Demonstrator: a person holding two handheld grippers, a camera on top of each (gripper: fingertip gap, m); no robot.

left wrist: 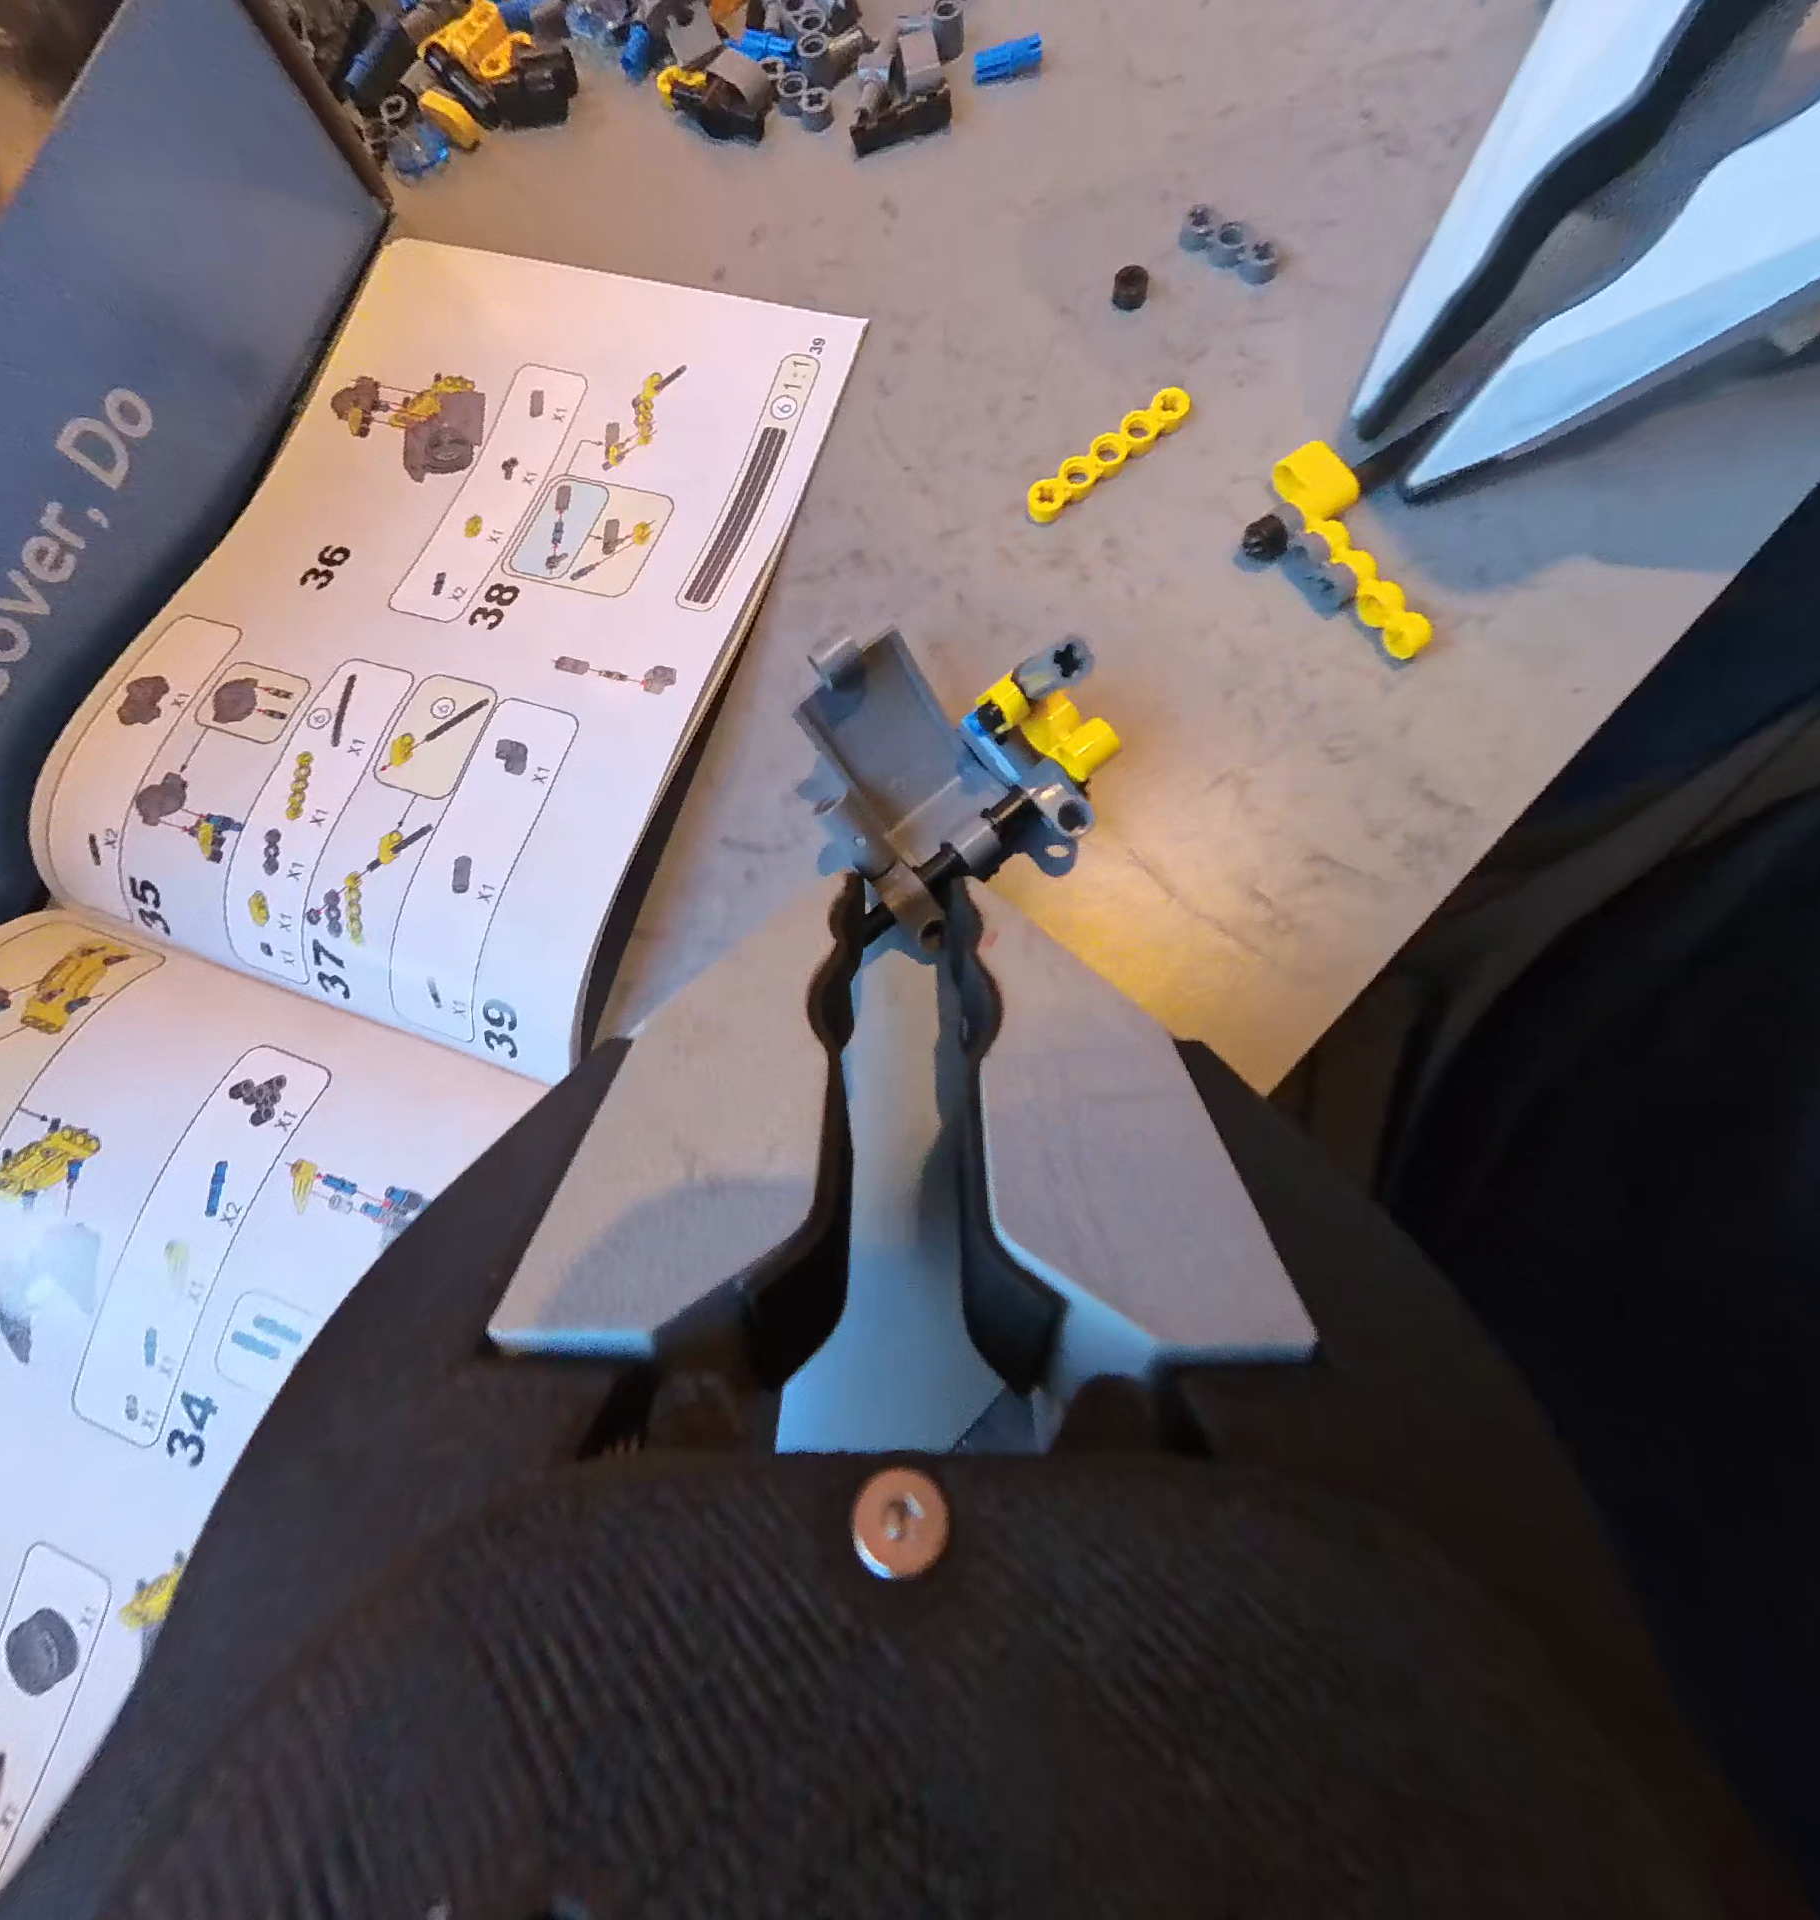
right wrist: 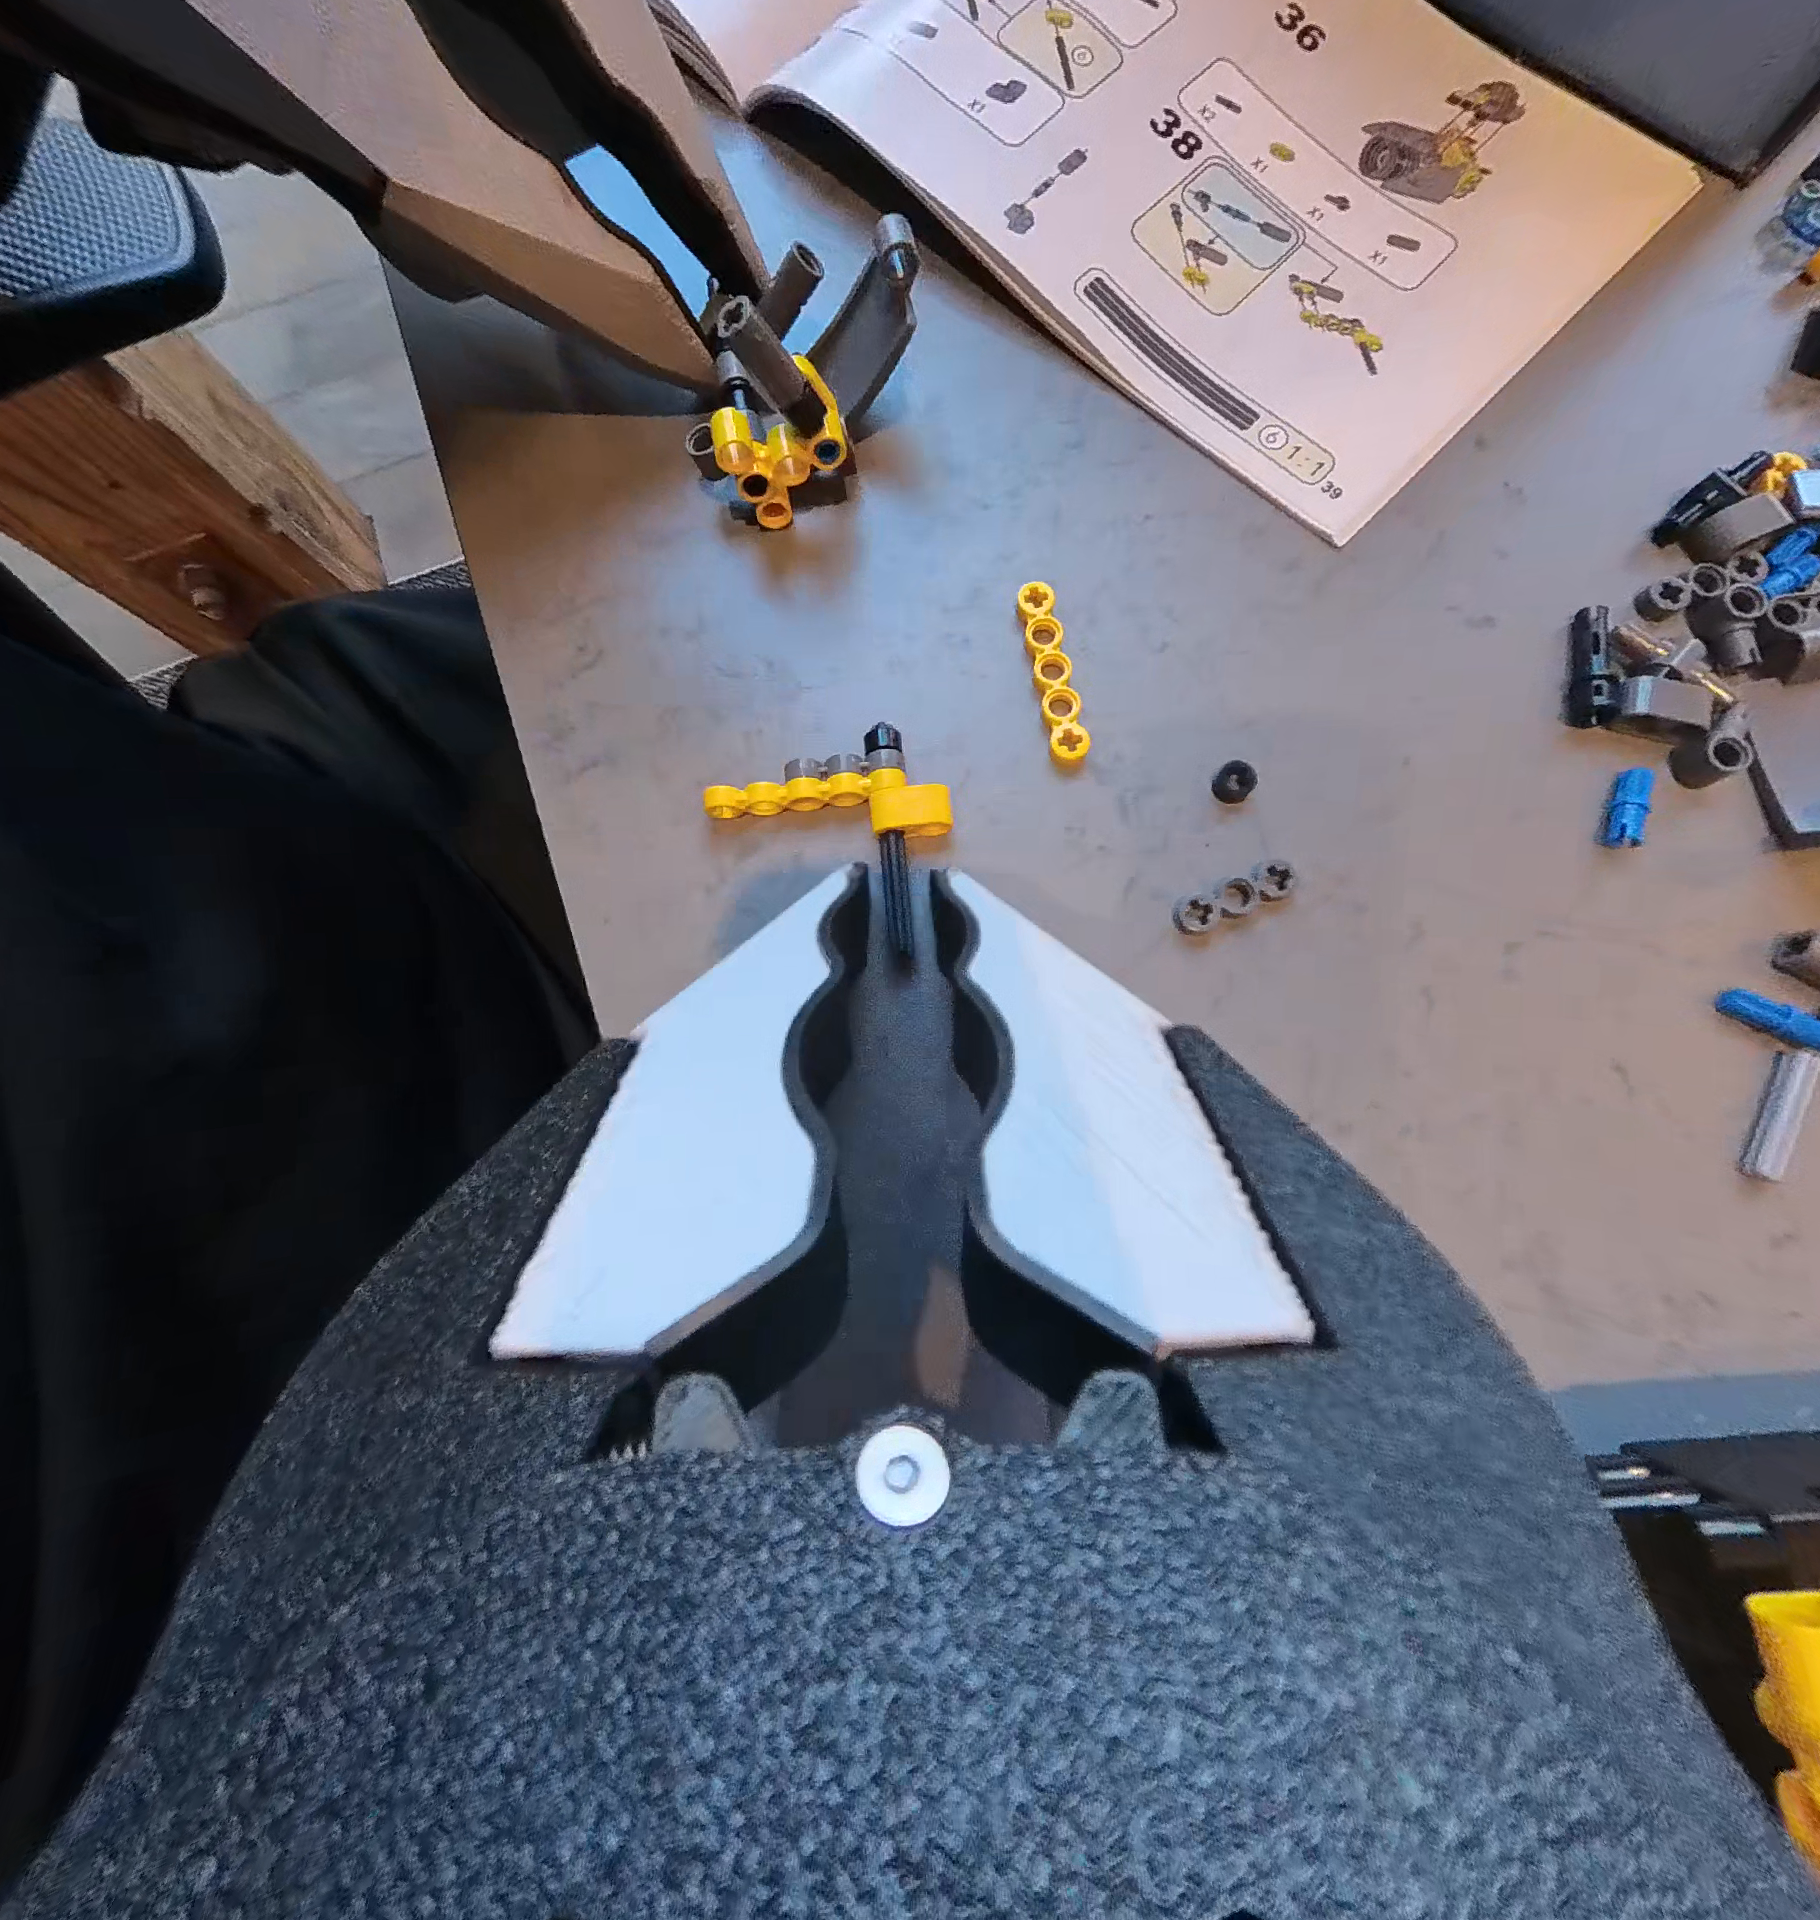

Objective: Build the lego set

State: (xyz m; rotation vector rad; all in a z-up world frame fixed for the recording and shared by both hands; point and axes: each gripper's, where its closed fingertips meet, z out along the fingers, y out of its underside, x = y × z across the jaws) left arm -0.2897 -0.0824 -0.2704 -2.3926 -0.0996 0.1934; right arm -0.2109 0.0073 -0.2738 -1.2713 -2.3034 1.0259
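My left gripper (left wrist: 901,902) is shut on the black axle and grey connector at the near end of a grey-and-yellow brick assembly (left wrist: 921,743), which sits at the grey table's (left wrist: 989,312) near edge. It also shows in the right wrist view (right wrist: 781,436), held by the left gripper (right wrist: 729,348). My right gripper (right wrist: 899,883) is shut on the black axle (right wrist: 898,894) of a small yellow L-shaped assembly (right wrist: 833,795) low on the table. In the left wrist view the right gripper (left wrist: 1389,468) and its assembly (left wrist: 1347,551) sit at the right.
A loose yellow five-hole beam (right wrist: 1053,673), black bush (right wrist: 1234,781) and grey three-hole piece (right wrist: 1235,896) lie between the grippers. An open instruction booklet (left wrist: 418,727) leans on a dark box (left wrist: 106,416). A pile of parts (right wrist: 1737,623) lies right. The table edge (right wrist: 490,644) runs left. The grippers' ends are close to 12 cm from one another.
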